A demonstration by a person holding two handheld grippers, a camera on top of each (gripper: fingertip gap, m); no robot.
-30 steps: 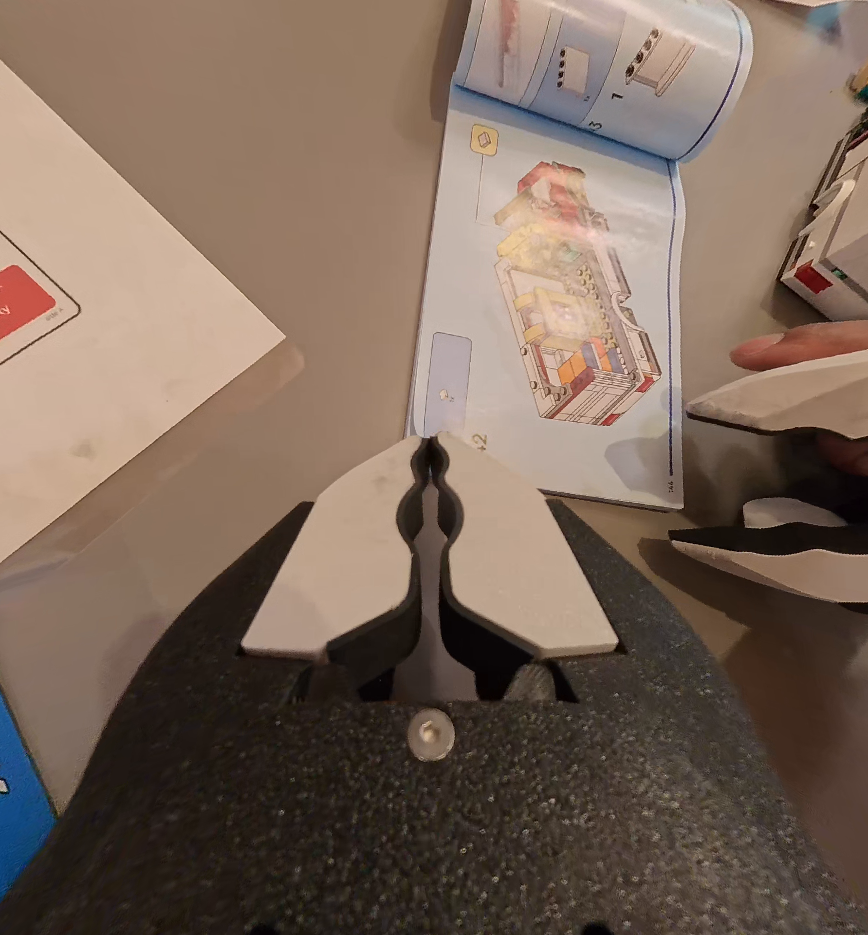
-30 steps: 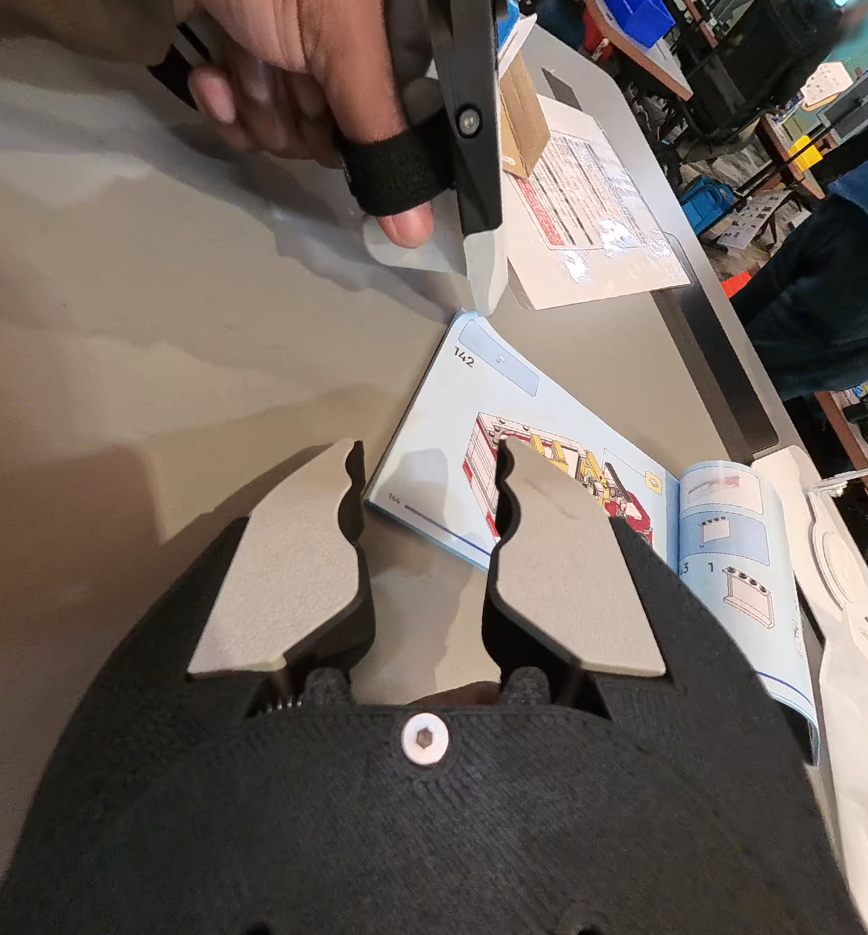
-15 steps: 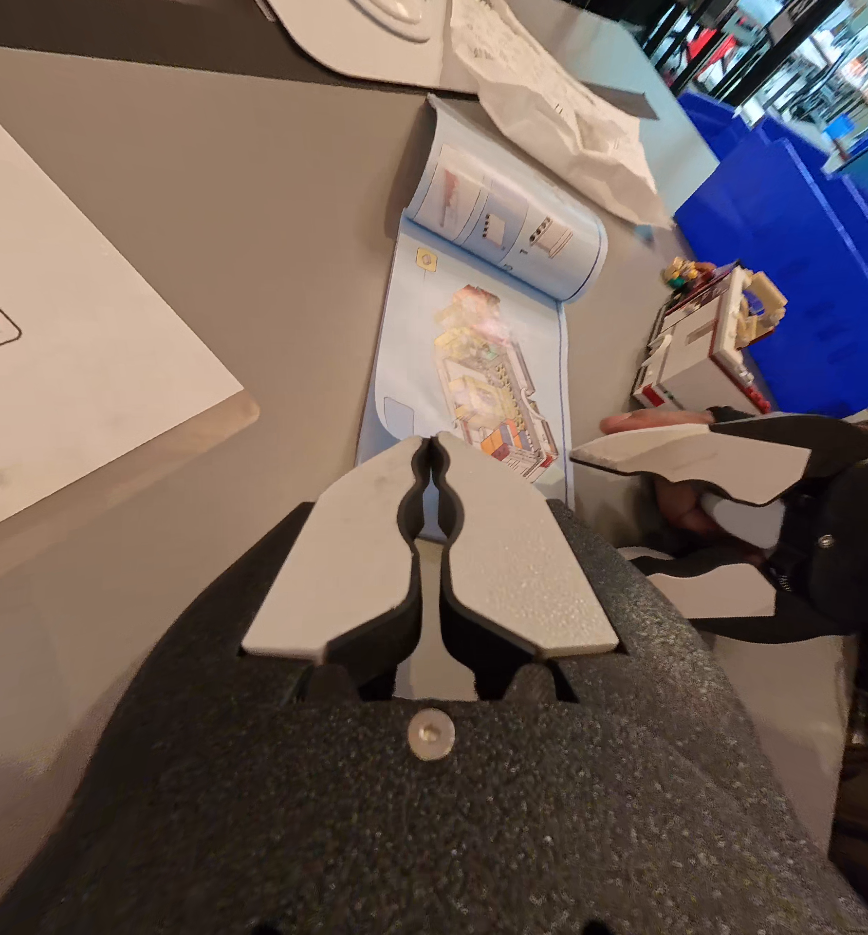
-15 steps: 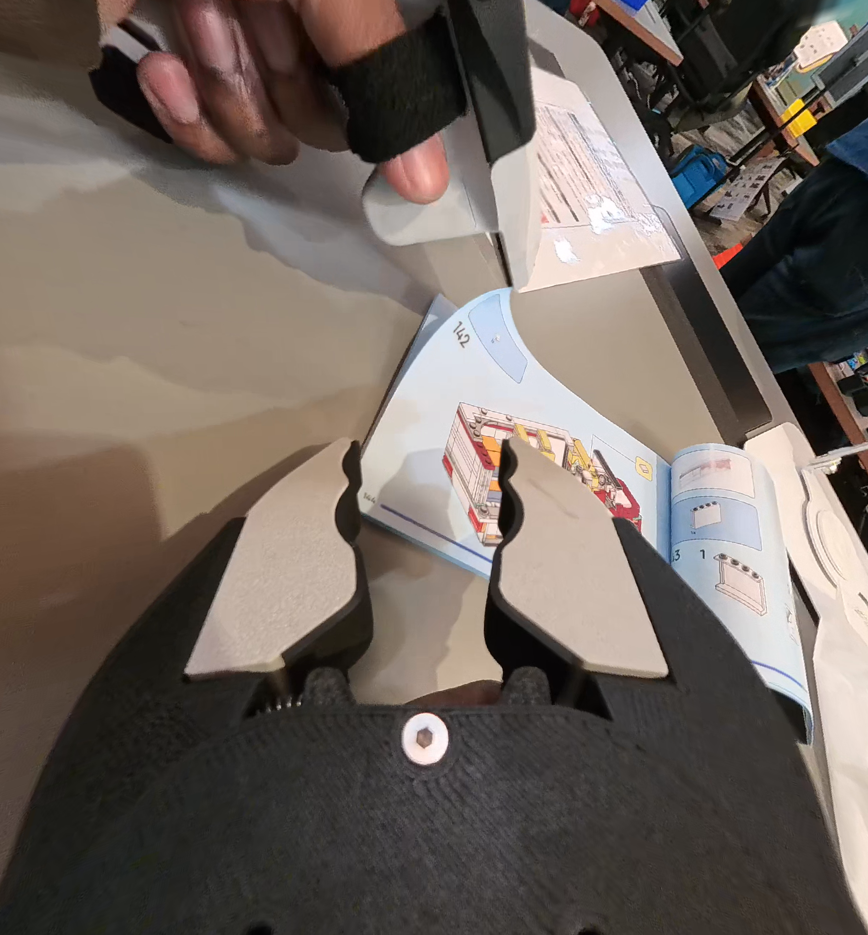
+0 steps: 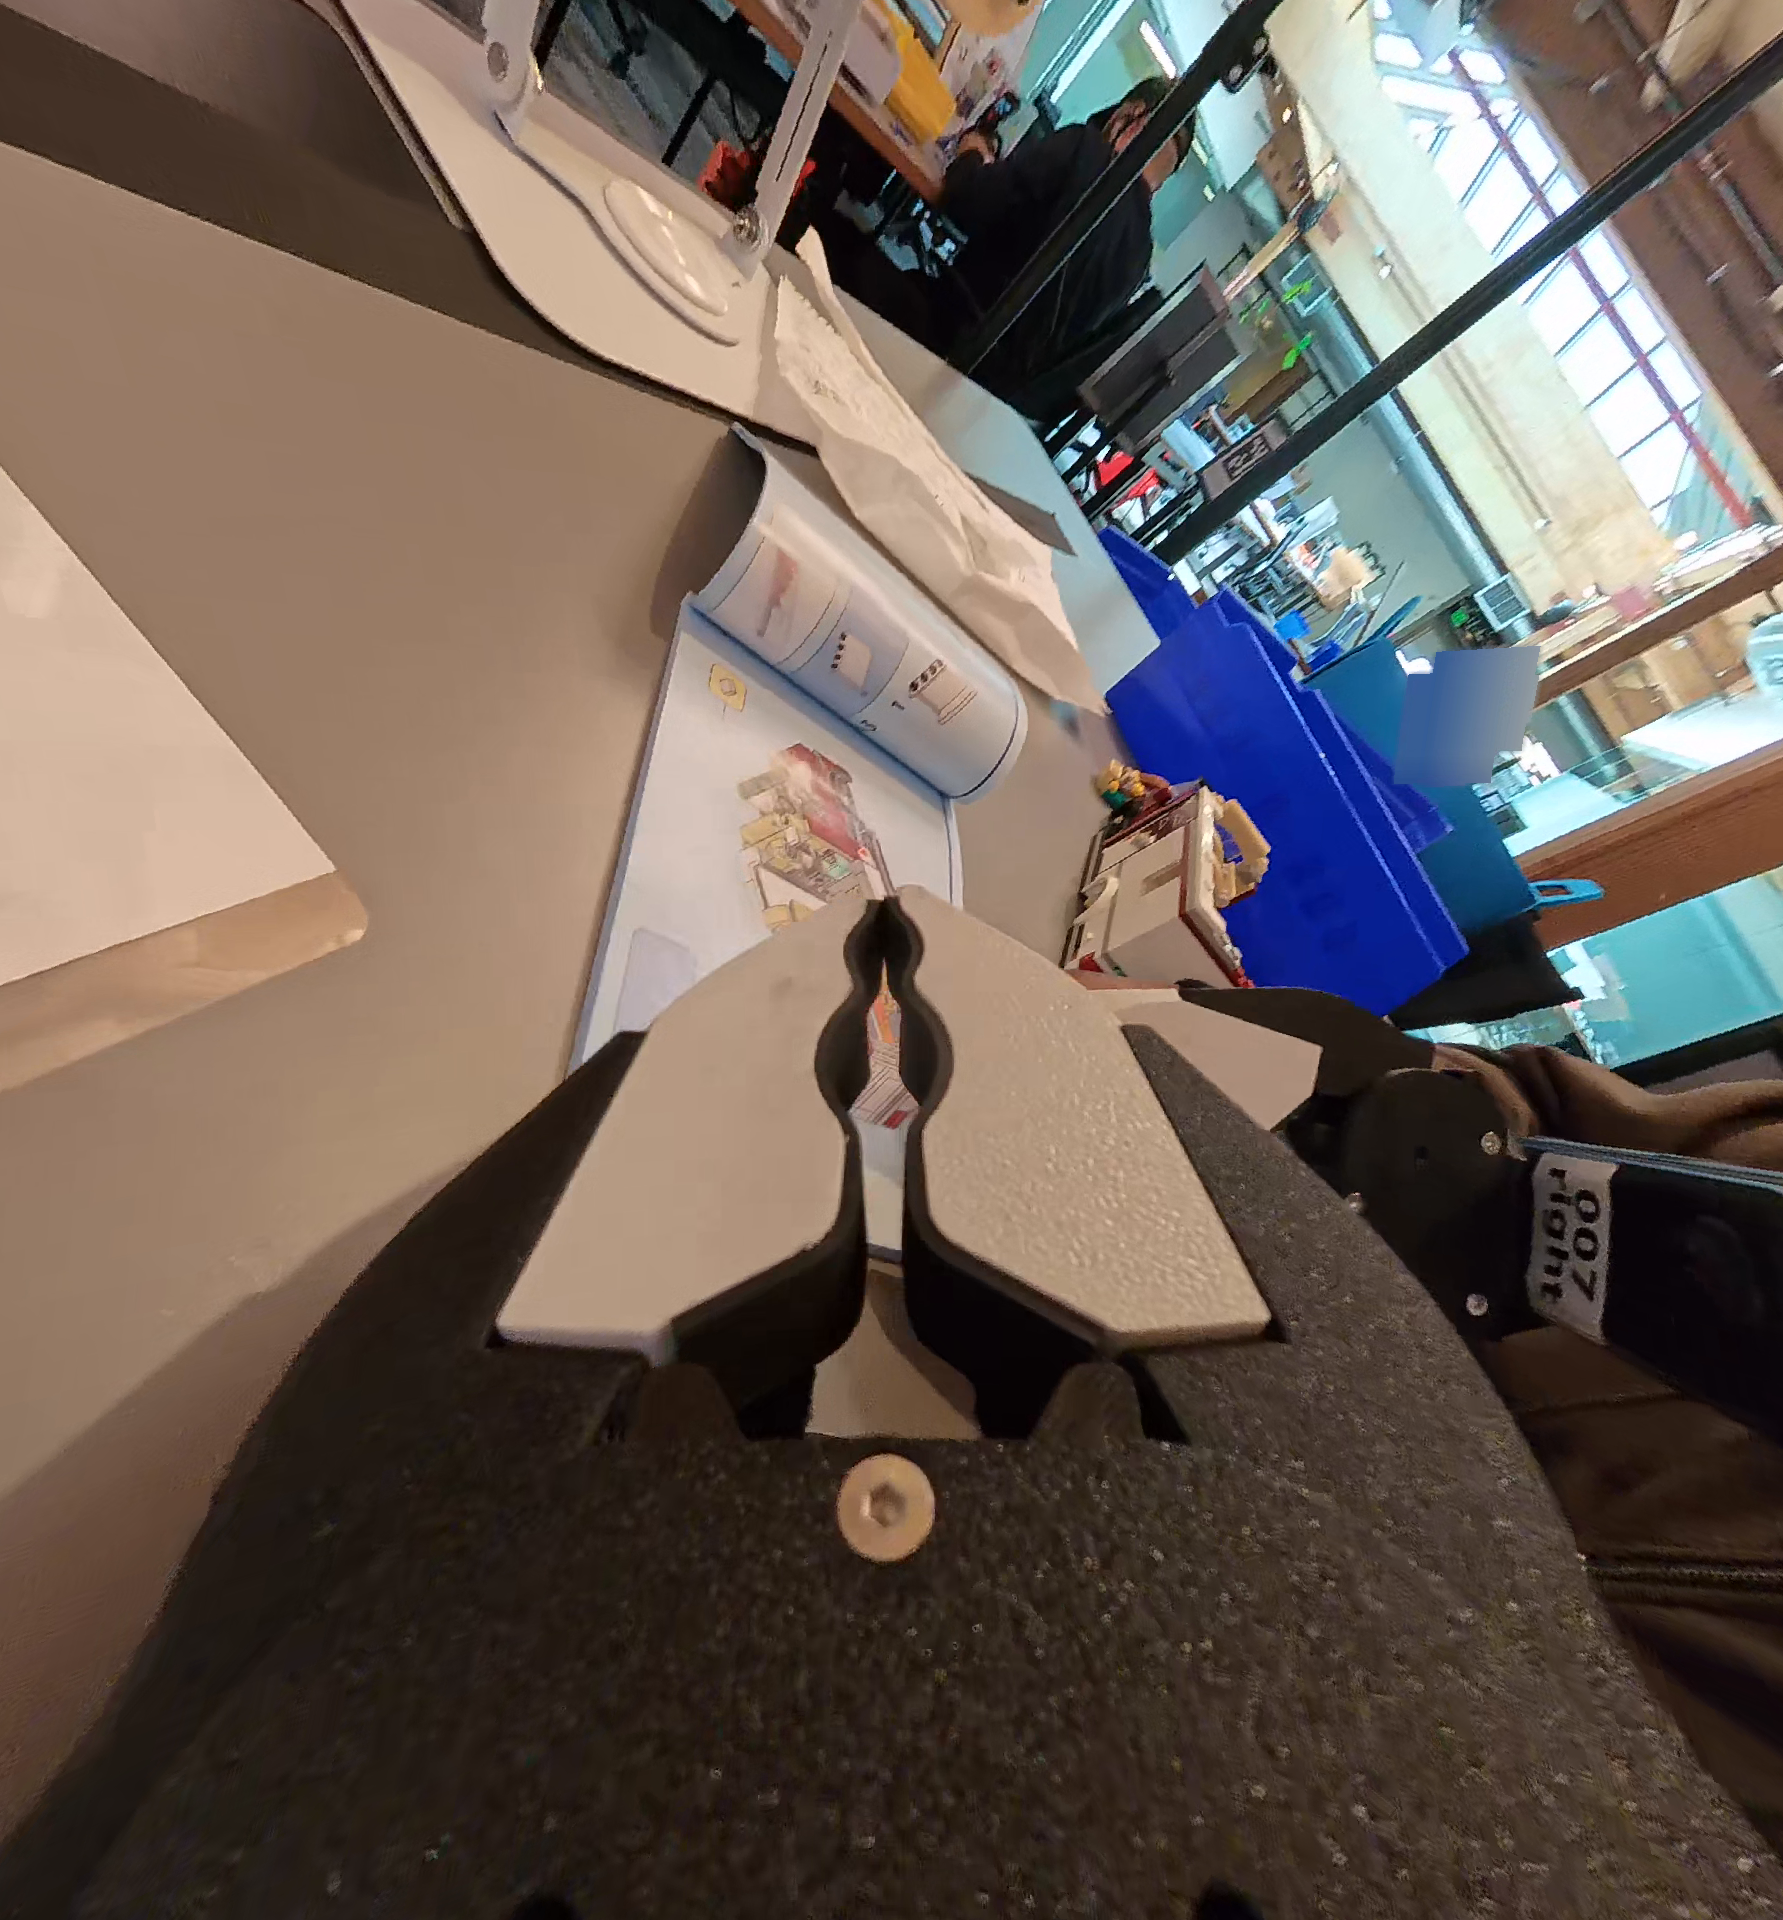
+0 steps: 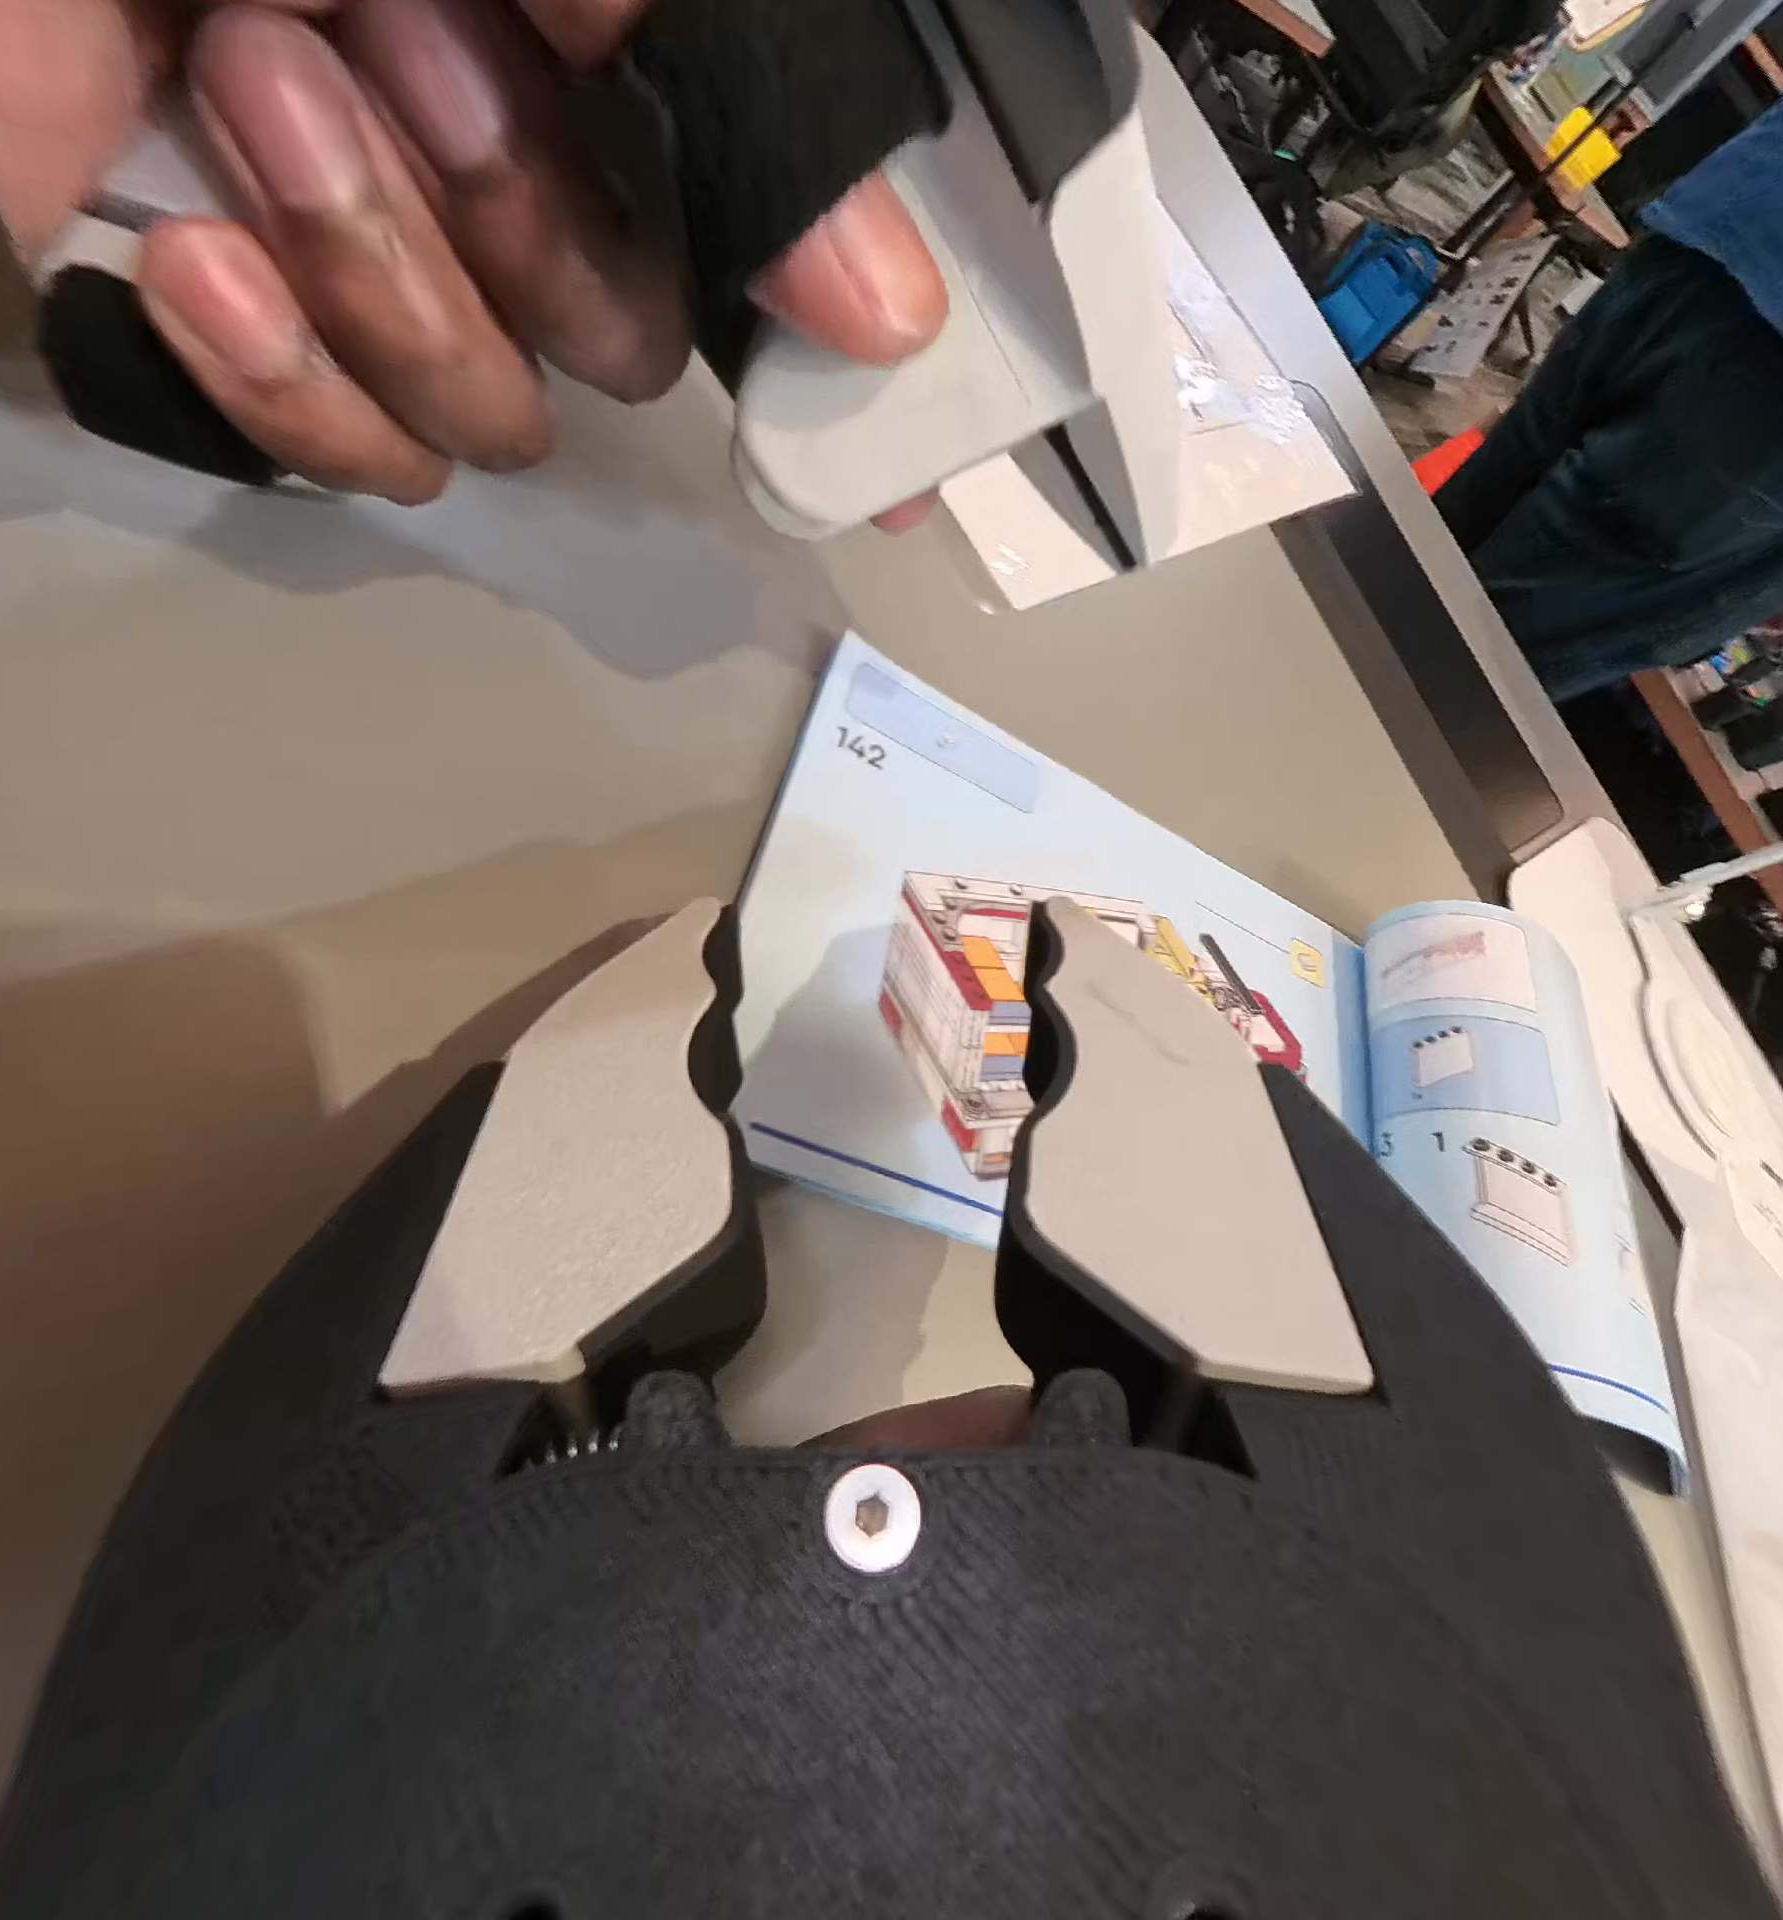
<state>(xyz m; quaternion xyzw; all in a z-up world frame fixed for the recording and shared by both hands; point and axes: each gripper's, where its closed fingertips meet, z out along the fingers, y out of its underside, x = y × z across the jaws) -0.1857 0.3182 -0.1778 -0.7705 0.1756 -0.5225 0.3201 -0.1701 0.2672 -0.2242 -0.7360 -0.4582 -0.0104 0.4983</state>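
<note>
- Your left tongs [image 5: 882, 914] are pressed together with nothing between the tips. They hang above the near end of the open booklet [image 5: 762, 821], which lies flat on the grey surface [image 5: 399, 644].
- Your right tongs [image 6: 882, 925] are spread and grip nothing; between them only the booklet [image 6: 970, 904] page shows. They stand over its near corner; whether they touch the paper cannot be told.
- The brick model [image 5: 1167, 894] stands on the surface beside the booklet's right edge, in front of the blue bin [image 5: 1334, 831]. It is apart from both tongs.
- Judgement: if the page is what you mean to handle, bring the spread tongs in low at the free edge, not the middle; thin paper lying flat gives little to bite on and may crease or slide.
- Judgement: the far page [image 5: 866, 665] curls upward, so the booklet is springy. Steady the flat page with the shut tongs before you pull on anything.
- Hidden: the right tongs' tips are screened in the left wrist view by the left tool's body; only the housing [image 5: 1438, 1132] and a sleeve [image 5: 1697, 1403] show.
- Hidden: in the right wrist view your left hand [image 6: 399, 260] is blurred and cut by the frame, and the left tongs' tips are not clear there.
- Cut off: the white sheet [image 5: 87, 727] at left, and the white stand base [image 5: 658, 239] with crumpled paper [image 5: 918, 468] beyond.
- The model's small parts are too fine to make out.
</note>
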